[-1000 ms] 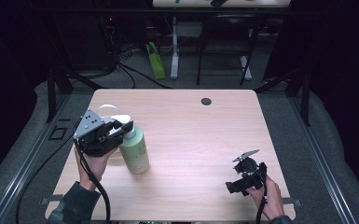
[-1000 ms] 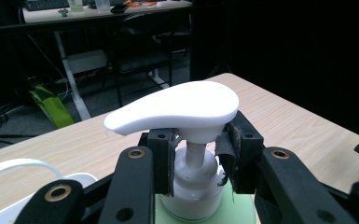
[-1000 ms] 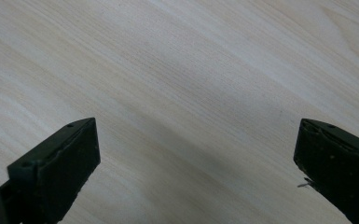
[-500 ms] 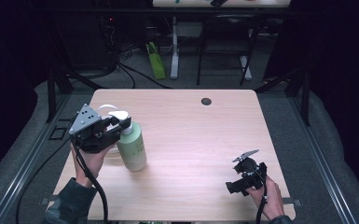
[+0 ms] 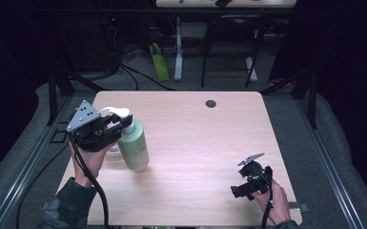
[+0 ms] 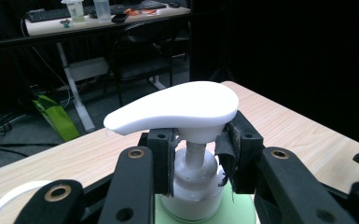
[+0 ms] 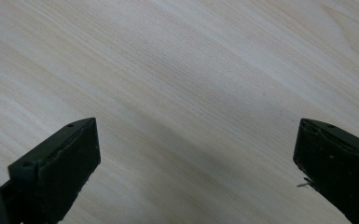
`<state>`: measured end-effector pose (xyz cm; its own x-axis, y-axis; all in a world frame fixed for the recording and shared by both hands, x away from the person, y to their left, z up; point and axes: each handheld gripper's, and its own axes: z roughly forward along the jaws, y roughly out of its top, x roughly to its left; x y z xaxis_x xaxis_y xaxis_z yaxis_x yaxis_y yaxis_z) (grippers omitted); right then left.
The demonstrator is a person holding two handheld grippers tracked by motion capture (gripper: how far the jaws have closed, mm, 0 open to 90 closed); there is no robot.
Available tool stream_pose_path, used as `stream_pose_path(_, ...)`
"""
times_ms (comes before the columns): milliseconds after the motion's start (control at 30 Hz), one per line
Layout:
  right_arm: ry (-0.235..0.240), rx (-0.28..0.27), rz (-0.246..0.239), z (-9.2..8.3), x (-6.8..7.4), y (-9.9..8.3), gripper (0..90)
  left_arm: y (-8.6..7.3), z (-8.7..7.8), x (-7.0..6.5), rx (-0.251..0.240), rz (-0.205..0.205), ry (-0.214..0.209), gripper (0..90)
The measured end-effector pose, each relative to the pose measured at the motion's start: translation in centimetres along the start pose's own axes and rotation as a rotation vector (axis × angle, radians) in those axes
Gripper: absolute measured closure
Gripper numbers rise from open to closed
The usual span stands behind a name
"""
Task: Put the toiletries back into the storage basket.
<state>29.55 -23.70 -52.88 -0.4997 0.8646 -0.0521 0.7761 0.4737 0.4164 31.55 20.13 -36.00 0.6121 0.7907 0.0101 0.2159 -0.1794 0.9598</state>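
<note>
A pale green pump bottle (image 5: 134,149) with a white pump head (image 6: 177,106) stands at the left of the wooden table (image 5: 195,143), leaning slightly. My left gripper (image 5: 120,125) is shut on its neck just under the pump head. In the left gripper view the two black pads (image 6: 162,158) press on the white collar (image 6: 193,184) from both sides. Near the front right corner, a hand holds my right gripper (image 5: 240,188) low over the wood. Its jaws stand wide apart in the right gripper view (image 7: 196,154), with bare tabletop between them.
A thin white ring (image 5: 112,151) lies on the table just behind the bottle by the left hand. A small black round hole (image 5: 211,103) sits near the far edge. Beyond the table are a green object on the floor (image 5: 160,67) and desk legs.
The left gripper and the bottle in it have shifted slightly to the left. The right gripper has stayed in place.
</note>
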Motion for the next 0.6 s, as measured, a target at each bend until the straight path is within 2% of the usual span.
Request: stream_pose_path(600, 0.006, 0.007, 0.006, 0.1, 0.0, 0.0, 0.1, 2.3, 0.0, 0.8, -0.017, -0.007, -0.028, 67.8)
